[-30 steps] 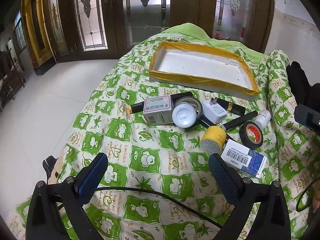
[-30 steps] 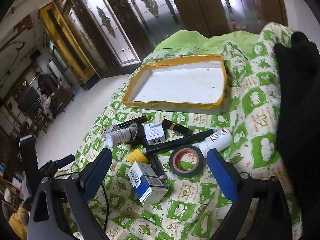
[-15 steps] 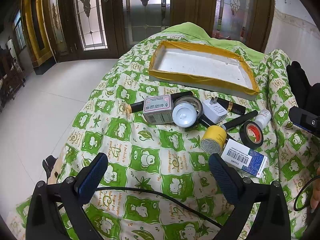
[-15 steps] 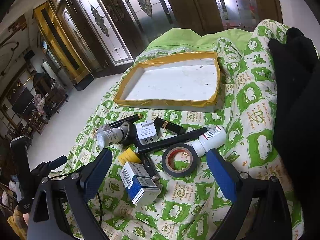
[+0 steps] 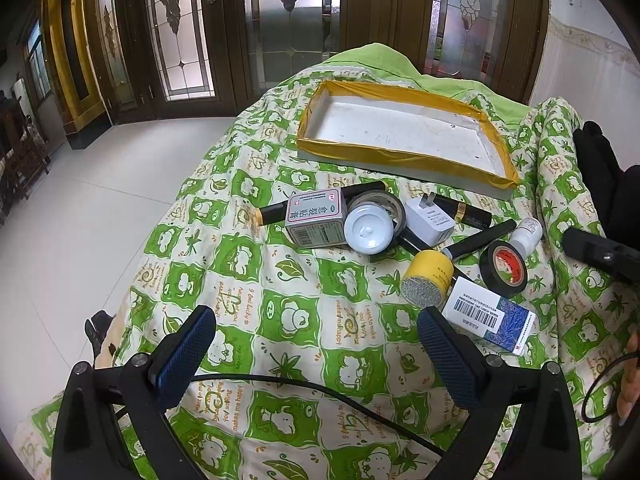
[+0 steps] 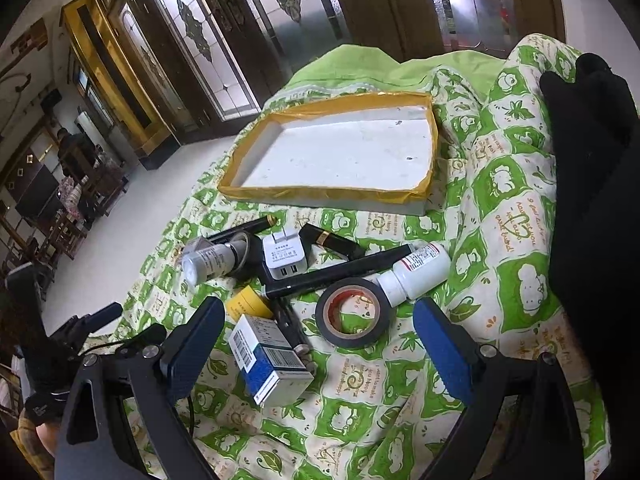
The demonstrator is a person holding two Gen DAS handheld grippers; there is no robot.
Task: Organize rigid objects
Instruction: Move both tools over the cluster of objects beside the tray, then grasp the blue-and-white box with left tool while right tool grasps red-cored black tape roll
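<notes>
Left fingers (image 5: pixel 202 350): I see both spread wide, nothing between them, hovering over bare quilt on the near side of the pile, well short of the tray.
Right fingers (image 6: pixel 442 338): spread wide too, grasping nothing; the black tape roll and blue box lie just ahead between them.
Tray (image 5: pixel 400 158): landmark; white inside, yellow-taped rim, nothing in it, lying on the green-and-white quilt (image 5: pixel 280 280).
Pile: all items sit loose on the quilt, on my side of the tray.
Grey box (image 5: pixel 316 216): near the tray's left corner, touching the white round bottle (image 5: pixel 368 234).
White charger (image 5: pixel 430 222): just below the tray's front wall, beside that bottle.
Lipstick tube (image 6: pixel 332 240): just below the tray, beside the charger.
Yellow cylinder (image 5: pixel 426 282): farther from the tray, touching the blue box (image 5: pixel 486 314).
Black tape roll (image 6: pixel 354 314): flat, beside the small white bottle (image 6: pixel 418 272), below the tray's right corner.
Black pen (image 6: pixel 340 272): lying across the pile between tape roll and charger.
Cable (image 5: pixel 320 396): crosses the quilt near the left fingers.
</notes>
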